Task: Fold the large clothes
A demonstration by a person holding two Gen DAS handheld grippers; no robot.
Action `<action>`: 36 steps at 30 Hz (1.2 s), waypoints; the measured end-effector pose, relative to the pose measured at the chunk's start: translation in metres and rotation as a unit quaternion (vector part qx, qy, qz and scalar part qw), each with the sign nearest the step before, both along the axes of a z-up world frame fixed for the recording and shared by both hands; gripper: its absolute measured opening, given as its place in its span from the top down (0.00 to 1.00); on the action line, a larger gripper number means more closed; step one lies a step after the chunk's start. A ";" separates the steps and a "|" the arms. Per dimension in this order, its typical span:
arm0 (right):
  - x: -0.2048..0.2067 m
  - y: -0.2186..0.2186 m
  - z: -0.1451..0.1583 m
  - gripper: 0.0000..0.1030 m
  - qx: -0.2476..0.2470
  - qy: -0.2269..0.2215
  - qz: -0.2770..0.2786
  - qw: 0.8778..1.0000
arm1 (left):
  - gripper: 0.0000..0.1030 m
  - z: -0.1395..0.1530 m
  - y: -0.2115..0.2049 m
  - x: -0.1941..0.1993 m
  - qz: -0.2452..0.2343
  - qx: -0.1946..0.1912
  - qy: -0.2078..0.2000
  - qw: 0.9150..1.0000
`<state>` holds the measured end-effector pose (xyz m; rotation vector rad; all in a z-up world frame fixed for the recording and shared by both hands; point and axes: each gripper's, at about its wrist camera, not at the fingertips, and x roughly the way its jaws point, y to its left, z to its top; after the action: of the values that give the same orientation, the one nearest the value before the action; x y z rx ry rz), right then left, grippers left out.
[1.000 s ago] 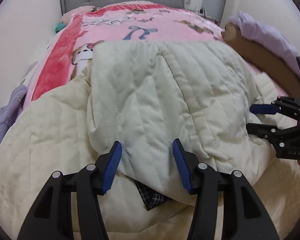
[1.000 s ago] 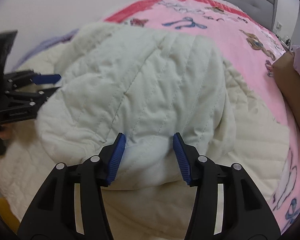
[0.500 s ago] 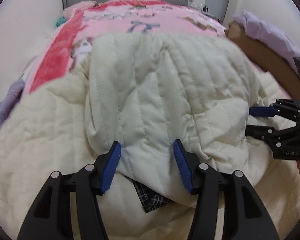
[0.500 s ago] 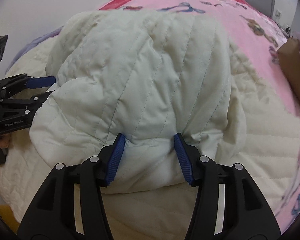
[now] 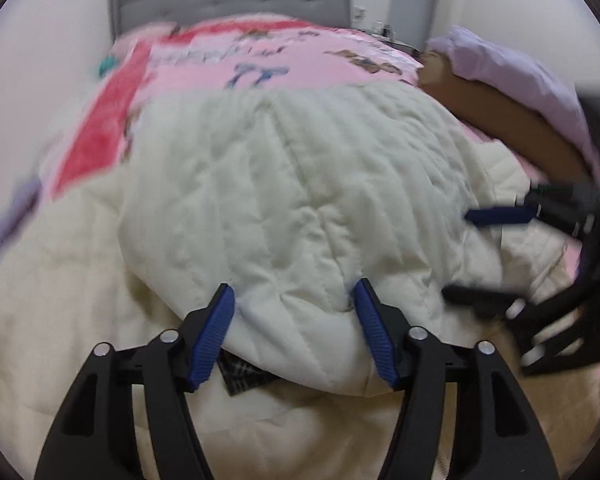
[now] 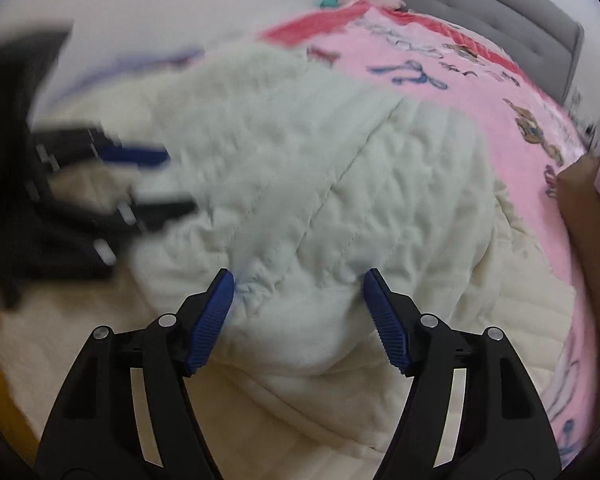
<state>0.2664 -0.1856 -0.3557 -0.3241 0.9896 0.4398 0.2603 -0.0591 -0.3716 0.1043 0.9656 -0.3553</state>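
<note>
A large cream quilted garment (image 5: 284, 208) lies bunched on the bed, its top layer folded over a wider lower layer (image 5: 60, 280). It fills the right wrist view (image 6: 319, 200) too. My left gripper (image 5: 294, 320) is open, its blue pads astride the fold's near edge. A dark checked lining (image 5: 244, 372) peeks out beneath. My right gripper (image 6: 300, 308) is open, its pads either side of the bunched edge. Each gripper shows blurred in the other's view, the right one (image 5: 499, 256) at right, the left one (image 6: 140, 184) at left.
A pink printed blanket (image 5: 268, 64) covers the bed behind, with a grey padded headboard (image 5: 228, 0) beyond. A lilac-sleeved arm (image 5: 511, 112) reaches in at the right. White walls flank the bed.
Both grippers have pushed forward against the folded edge, and the fold has bunched higher. Both views are now motion-blurred. The jaws remain open.
</note>
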 end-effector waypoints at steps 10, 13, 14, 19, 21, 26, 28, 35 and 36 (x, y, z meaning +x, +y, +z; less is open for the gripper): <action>0.014 -0.005 -0.021 0.33 0.029 0.015 -0.043 0.999 | 0.36 -0.011 -0.004 0.000 0.014 0.005 0.003 1.000; 0.016 -0.003 -0.013 0.31 0.037 0.026 -0.063 0.997 | 0.34 -0.003 -0.005 -0.006 0.032 0.010 -0.005 0.999; 0.017 -0.004 -0.008 0.31 0.043 0.031 -0.072 0.996 | 0.34 0.003 -0.003 -0.010 0.042 0.001 -0.008 0.999; 0.009 -0.008 0.027 0.24 0.069 0.017 -0.131 0.989 | 0.26 0.036 0.034 -0.040 0.144 -0.063 -0.035 0.987; 0.003 -0.009 0.046 0.22 0.093 0.011 -0.141 0.986 | 0.17 0.050 0.061 -0.059 0.199 -0.093 -0.045 0.975; -0.010 0.004 0.090 0.13 0.119 -0.006 -0.141 0.983 | 0.05 0.056 0.159 -0.124 0.367 -0.186 -0.012 0.911; -0.015 0.018 0.103 0.13 0.119 -0.005 -0.132 0.984 | 0.05 0.045 0.199 -0.150 0.427 -0.223 0.018 0.876; -0.034 0.071 0.124 0.13 0.145 0.033 -0.089 0.985 | 0.05 0.012 0.299 -0.239 0.597 -0.236 0.010 0.767; -0.037 0.080 0.124 0.13 0.146 0.040 -0.083 0.985 | 0.05 0.006 0.311 -0.249 0.615 -0.235 0.008 0.753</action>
<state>0.2296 -0.1056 -0.2320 0.0399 1.0048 0.4418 0.0109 0.2515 -0.3659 -0.9813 0.7487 0.6468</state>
